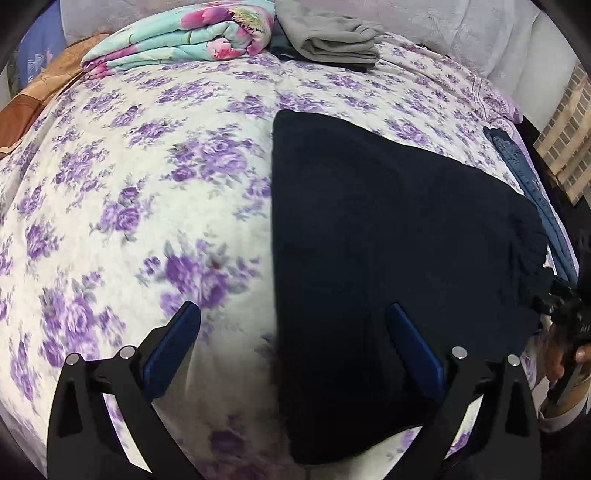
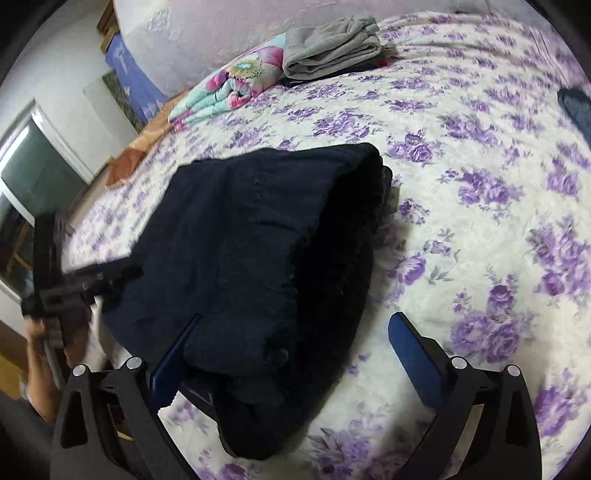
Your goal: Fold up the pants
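Dark navy pants (image 1: 388,258) lie folded on the purple-flowered bedspread (image 1: 147,184). In the right wrist view the pants (image 2: 258,258) form a thick folded stack with the waistband end nearest the camera. My left gripper (image 1: 293,314) is open above the pants' left edge, its right finger over the dark cloth, and holds nothing. My right gripper (image 2: 295,321) is open, its left finger beside the stack's near end, its right finger over bare bedspread (image 2: 480,221). The other gripper shows at each view's edge: the right one in the left wrist view (image 1: 569,314), the left one in the right wrist view (image 2: 74,288).
A folded grey garment (image 1: 332,33) and a floral teal-and-pink quilt (image 1: 177,37) lie at the head of the bed. Blue jeans (image 1: 532,192) lie at the bed's right edge. An orange blanket (image 1: 33,99) lies at the far left. A window (image 2: 29,177) is left of the bed.
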`<state>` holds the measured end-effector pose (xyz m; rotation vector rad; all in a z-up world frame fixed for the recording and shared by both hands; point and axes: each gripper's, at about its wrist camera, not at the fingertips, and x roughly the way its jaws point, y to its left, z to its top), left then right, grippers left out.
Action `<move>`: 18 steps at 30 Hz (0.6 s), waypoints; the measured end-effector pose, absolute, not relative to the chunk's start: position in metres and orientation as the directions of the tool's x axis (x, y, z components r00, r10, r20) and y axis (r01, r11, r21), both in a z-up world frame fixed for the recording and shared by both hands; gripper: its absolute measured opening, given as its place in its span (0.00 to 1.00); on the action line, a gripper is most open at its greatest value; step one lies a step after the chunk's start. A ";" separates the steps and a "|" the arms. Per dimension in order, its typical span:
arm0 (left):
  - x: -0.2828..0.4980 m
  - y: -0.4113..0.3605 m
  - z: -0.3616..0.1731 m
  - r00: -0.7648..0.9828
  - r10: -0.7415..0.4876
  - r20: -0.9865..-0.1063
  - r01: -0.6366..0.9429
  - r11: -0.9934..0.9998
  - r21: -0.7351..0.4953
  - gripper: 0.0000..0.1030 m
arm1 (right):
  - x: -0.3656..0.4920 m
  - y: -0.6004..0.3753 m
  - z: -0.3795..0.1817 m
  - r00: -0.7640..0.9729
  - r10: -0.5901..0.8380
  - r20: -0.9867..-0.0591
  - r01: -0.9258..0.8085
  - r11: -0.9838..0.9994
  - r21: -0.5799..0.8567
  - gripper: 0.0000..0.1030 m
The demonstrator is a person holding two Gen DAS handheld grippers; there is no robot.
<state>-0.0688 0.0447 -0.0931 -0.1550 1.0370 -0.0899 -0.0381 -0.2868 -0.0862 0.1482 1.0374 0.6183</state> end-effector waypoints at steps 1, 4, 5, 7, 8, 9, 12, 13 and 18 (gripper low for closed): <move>-0.068 0.042 -0.092 0.508 -0.147 -0.849 0.001 0.985 -0.171 0.95 | -0.035 -0.286 -0.087 0.350 0.557 -0.753 -0.401 0.816 0.417 0.97; -0.064 0.031 -0.090 0.512 -0.187 -0.839 0.052 0.981 -0.187 0.87 | -0.025 -0.280 -0.087 0.341 0.573 -0.745 -0.385 0.808 0.445 0.97; -0.060 0.023 -0.088 0.503 -0.197 -0.841 0.100 0.980 -0.170 0.83 | -0.020 -0.277 -0.087 0.333 0.586 -0.739 -0.386 0.800 0.460 0.97; -0.046 0.013 -0.085 0.475 -0.197 -0.858 0.168 0.977 -0.131 0.84 | -0.010 -0.274 -0.089 0.319 0.599 -0.734 -0.363 0.793 0.489 0.97; -0.033 0.011 -0.086 0.444 -0.202 -0.873 0.194 0.973 -0.126 0.87 | -0.005 -0.271 -0.091 0.313 0.605 -0.732 -0.350 0.790 0.503 0.97; -0.022 0.012 -0.089 0.417 -0.213 -0.884 0.194 0.971 -0.142 0.88 | -0.002 -0.268 -0.093 0.314 0.605 -0.732 -0.350 0.790 0.503 0.97; 0.005 0.021 -0.098 0.371 -0.296 -0.880 0.161 0.954 -0.253 0.88 | 0.002 -0.262 -0.094 0.321 0.603 -0.730 -0.363 0.791 0.493 0.97; 0.012 0.024 -0.102 0.356 -0.339 -0.871 0.161 0.940 -0.300 0.88 | 0.002 -0.263 -0.094 0.321 0.607 -0.727 -0.360 0.788 0.499 0.97; 0.020 0.030 -0.105 0.350 -0.422 -0.837 0.128 0.906 -0.403 0.70 | 0.009 -0.266 -0.095 0.322 0.613 -0.721 -0.348 0.785 0.512 0.75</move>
